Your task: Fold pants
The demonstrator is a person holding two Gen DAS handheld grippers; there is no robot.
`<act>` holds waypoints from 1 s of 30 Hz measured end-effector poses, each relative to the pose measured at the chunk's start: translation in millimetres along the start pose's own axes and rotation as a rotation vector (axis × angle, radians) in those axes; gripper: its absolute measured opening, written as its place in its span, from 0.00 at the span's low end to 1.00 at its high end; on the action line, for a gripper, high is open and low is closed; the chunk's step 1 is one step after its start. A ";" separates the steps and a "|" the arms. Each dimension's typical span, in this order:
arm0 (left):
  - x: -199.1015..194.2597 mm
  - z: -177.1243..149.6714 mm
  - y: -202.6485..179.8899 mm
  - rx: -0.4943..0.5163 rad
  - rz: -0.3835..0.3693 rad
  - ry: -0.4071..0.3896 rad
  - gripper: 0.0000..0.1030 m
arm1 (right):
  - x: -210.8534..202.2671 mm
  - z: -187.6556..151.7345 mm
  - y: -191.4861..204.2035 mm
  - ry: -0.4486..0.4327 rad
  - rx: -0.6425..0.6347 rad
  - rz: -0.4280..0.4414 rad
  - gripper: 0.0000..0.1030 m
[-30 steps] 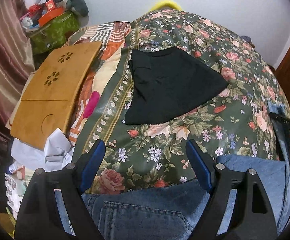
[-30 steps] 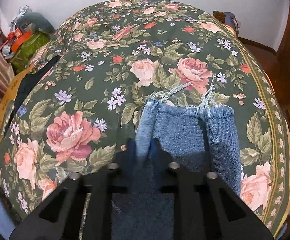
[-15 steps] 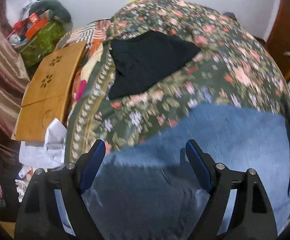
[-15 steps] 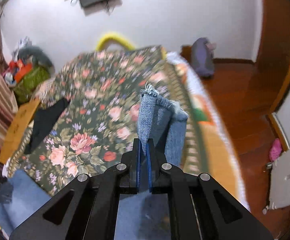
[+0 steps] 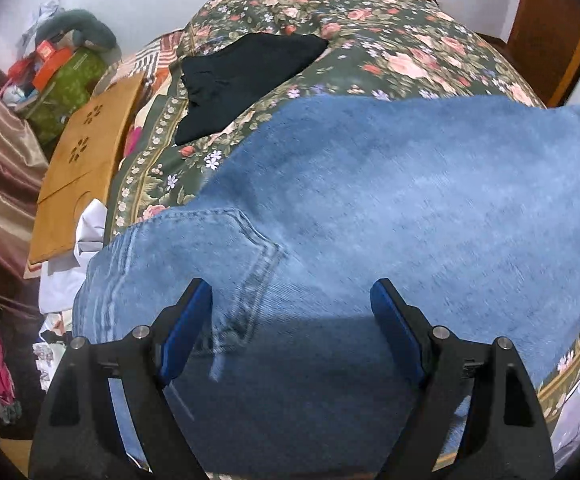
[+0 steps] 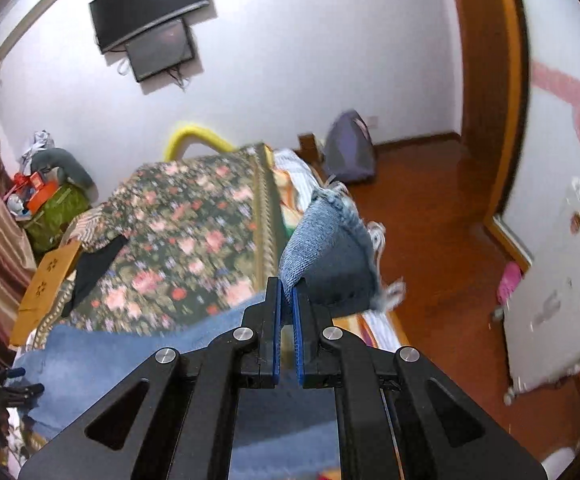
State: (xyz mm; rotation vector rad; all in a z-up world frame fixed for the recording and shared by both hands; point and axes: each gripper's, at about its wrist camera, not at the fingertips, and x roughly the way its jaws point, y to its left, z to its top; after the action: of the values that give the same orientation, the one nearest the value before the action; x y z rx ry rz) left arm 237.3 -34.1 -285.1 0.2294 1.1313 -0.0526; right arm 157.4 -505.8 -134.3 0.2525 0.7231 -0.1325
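We take the flowered bedspread (image 5: 402,52) as our landmark. At its left edge, in the left wrist view, we see a wooden board (image 5: 86,168) lying beside the bed, and just inside that edge a black garment (image 5: 242,80) spread flat on the spread. A heap of white cloth (image 5: 86,240) below the board is partly cut off by the jeans (image 5: 390,216) and we cannot make out what it is.

The jeans cover the near part of the bedspread, a back pocket showing at their left end. Their long axis runs across the bed from that pocket end up to the right, where the cloth rises off the spread and leaves the picture. The left gripper (image 5: 290,332) hangs over them with its jaws spread wide and nothing pressed between the blue pads (image 5: 186,328); the denim under it lies in shadow, and we cannot tell whether the fingertips touch it.

In the right wrist view the right gripper (image 6: 287,300) is clamped tight on the hem end of the jeans (image 6: 330,256), held up over the right edge of the bedspread (image 6: 186,236). The frayed hem points up and away from us. The spread is blurred here, and the gripper body hides the cloth below the pads.
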 end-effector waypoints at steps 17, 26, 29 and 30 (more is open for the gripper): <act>1.2 -11.7 -2.4 -0.078 -0.026 -0.020 0.85 | 59.8 -141.0 -62.2 0.307 0.119 -0.078 0.05; 4.3 -13.3 6.2 -0.104 -0.071 -0.029 0.88 | 45.9 -148.7 -58.5 0.360 0.039 -0.185 0.11; 2.1 -12.9 8.4 -0.098 -0.077 -0.033 0.88 | 30.4 -139.6 -45.9 0.332 0.016 -0.163 0.11; -0.4 -12.1 10.7 -0.101 -0.079 -0.039 0.88 | 24.7 -135.1 -39.4 0.318 0.006 -0.155 0.12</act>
State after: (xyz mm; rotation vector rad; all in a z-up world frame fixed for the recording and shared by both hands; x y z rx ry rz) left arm 228.1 -21.2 -288.0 0.0931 1.1011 -0.0697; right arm 81.6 -507.6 -255.4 0.2253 1.0591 -0.2455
